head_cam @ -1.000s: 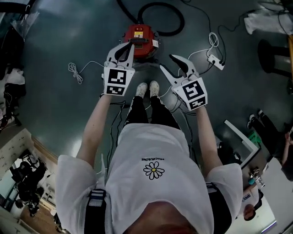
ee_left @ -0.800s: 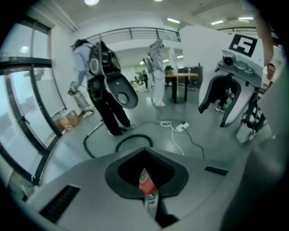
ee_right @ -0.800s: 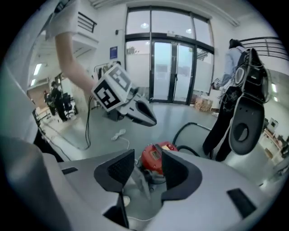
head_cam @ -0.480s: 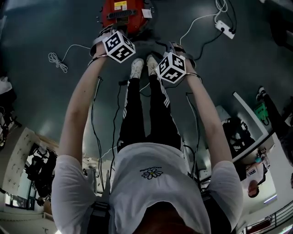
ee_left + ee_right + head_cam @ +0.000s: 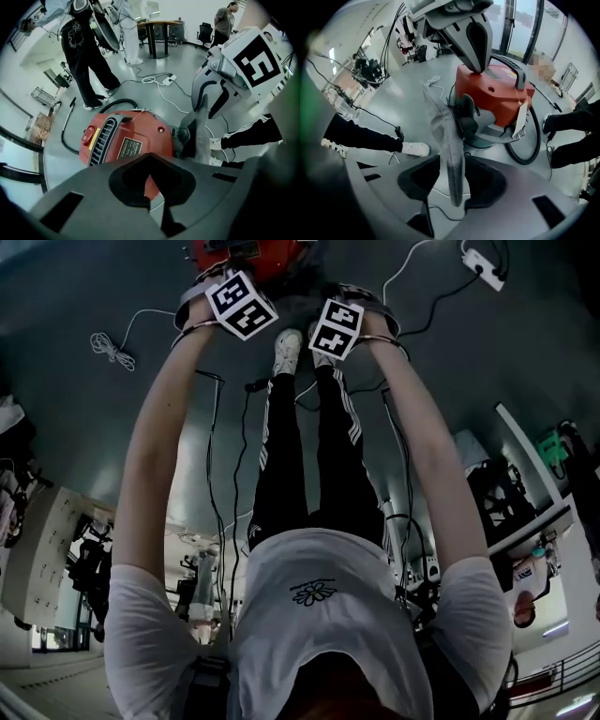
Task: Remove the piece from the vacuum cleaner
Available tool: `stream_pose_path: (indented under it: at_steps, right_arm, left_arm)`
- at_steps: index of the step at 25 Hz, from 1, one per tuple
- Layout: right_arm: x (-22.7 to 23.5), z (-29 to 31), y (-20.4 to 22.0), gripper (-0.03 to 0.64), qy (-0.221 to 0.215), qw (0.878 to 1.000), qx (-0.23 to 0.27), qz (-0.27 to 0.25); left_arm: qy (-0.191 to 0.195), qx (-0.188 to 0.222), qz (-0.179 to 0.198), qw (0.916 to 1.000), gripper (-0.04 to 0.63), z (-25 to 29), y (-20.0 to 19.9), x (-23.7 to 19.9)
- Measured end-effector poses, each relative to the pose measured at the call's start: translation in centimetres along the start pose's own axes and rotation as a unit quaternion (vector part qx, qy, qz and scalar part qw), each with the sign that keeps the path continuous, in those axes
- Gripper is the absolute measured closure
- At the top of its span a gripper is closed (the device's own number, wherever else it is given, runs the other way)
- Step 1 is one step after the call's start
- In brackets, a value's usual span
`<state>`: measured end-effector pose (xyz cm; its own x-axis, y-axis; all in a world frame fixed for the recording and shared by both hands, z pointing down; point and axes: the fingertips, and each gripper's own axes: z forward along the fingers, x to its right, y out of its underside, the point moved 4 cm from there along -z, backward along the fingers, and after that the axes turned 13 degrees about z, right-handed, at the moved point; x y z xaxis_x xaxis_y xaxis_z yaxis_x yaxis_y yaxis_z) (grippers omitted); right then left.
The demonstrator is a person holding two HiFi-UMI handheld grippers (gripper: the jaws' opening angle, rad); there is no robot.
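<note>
While clamped, piece (image 5: 442, 123) inside right claw (image 5: 453, 174).

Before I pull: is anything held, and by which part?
Right gripper is shut on the black piece at the vacuum cleaner's front, by its edge. Left gripper touches its top; hold unclear.

Glossy grey floor (image 5: 187, 61), round wooden table (image 5: 159, 22)

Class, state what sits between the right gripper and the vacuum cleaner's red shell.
A black piece on the red shell's end, beside the right gripper, as the right gripper view shows.
</note>
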<state>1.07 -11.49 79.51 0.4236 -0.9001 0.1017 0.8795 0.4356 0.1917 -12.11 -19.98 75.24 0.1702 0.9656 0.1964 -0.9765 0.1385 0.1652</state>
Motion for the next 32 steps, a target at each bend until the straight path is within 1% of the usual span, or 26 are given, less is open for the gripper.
stream_pose_path:
  at_steps: [4,5,6,8,11,14,16,18,20,23,26,32]
  right_arm:
    - [-0.2,1.1,1.0,0.443,-0.001,0.999,-0.033,-0.001]
    - [-0.2,1.3,1.3,0.482,0.004,0.999,-0.042,-0.002]
    - [-0.3,1.5,1.6,0.592,0.010,0.999,-0.048,-0.005]
    - [-1.1,1.8,1.8,0.594,0.011,0.999,-0.051,-0.014]
    - [-3.8,2.2,2.1,0.594,-0.007,0.999,-0.041,-0.035]
    - [-5.6,2.5,1.9,0.594,-0.009,0.999,-0.032,-0.033]
    - [-6.0,2.5,1.5,0.595,-0.017,0.999,-0.030,-0.022]
    - [-6.3,2.4,1.5,0.595,-0.025,0.999,-0.031,-0.029]
    - [-6.7,2.4,1.9,0.595,-0.027,0.998,-0.028,-0.041]
    - [-7.1,2.3,1.9,0.595,-0.026,0.998,-0.026,-0.046]
    - [-7.5,2.0,2.0,0.595,-0.028,0.997,-0.026,-0.065]
    - [-7.9,1.9,1.7,0.595,-0.029,0.997,-0.030,-0.072]
  left_arm:
    - [0.006,-0.004,0.021,0.9997,0.591,-0.3,-0.2,0.3]
    - [0.010,-0.004,0.026,0.9996,0.591,-0.2,-0.3,0.2]
    - [0.014,-0.004,0.029,0.9995,0.591,-0.1,-0.3,0.2]
    - [0.021,-0.003,0.032,0.9993,0.591,0.1,-0.3,0.2]
    - [0.026,0.001,0.030,0.9992,0.591,0.1,-0.1,0.2]
    - [0.027,0.012,0.029,0.9992,0.591,0.1,-0.1,0.2]
    - [0.016,0.020,0.025,0.9994,0.591,0.0,0.0,0.0]
    - [0.009,0.023,0.015,0.9996,0.591,-0.1,0.0,-0.1]
    - [0.013,0.023,0.010,0.9996,0.591,0.0,-0.1,0.1]
    - [0.020,0.025,0.011,0.9994,0.591,0.2,-0.1,0.2]
    - [0.018,0.026,0.007,0.9995,0.591,0.1,-0.2,0.1]
    - [0.020,0.030,0.001,0.9993,0.591,-0.2,0.1,0.2]
